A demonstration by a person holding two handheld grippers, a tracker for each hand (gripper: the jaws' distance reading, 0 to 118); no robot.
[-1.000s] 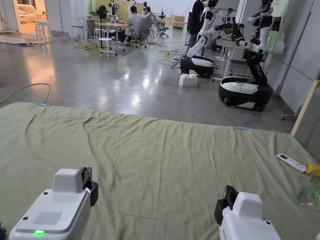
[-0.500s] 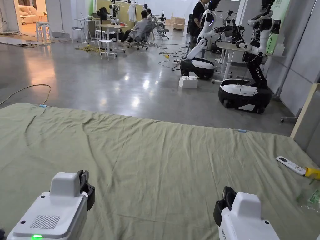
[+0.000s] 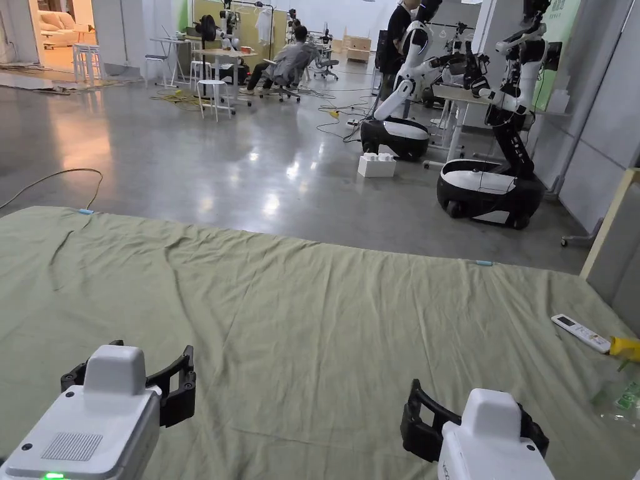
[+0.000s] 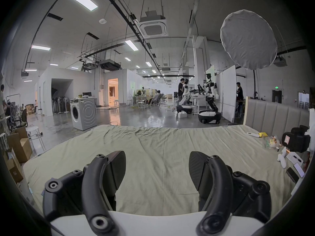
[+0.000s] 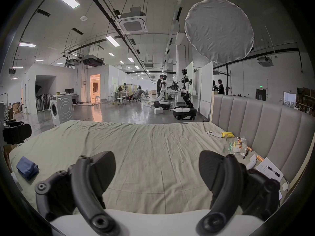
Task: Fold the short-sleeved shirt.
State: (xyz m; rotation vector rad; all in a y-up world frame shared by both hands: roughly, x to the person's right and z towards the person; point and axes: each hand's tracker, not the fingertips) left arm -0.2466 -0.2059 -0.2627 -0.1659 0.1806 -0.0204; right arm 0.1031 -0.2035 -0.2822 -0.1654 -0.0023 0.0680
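A blue cloth (image 5: 27, 169), bunched or folded, lies on the green bed sheet (image 3: 325, 325) near the sheet's left edge in the right gripper view; I cannot tell whether it is the shirt. My left gripper (image 3: 128, 370) hovers low over the sheet's near left, jaws spread wide and empty (image 4: 157, 159). My right gripper (image 3: 475, 412) hovers over the near right, also open with nothing between its jaws (image 5: 156, 159). Both point toward the sheet's far edge. The other gripper shows at each gripper view's side: the right gripper (image 4: 296, 140) and the left gripper (image 5: 17, 134).
A white remote (image 3: 581, 329), a yellow item (image 3: 626, 345) and a clear bag (image 5: 237, 145) lie at the sheet's right edge beside a padded headboard (image 5: 264, 129). Papers and small devices (image 4: 294, 161) lie nearer. Beyond the bed are wheeled robots (image 3: 494, 181), a washing machine (image 4: 83, 112) and people.
Both grippers were shut in the earlier frames and now stand open. The left gripper has dropped slightly lower and to the left.
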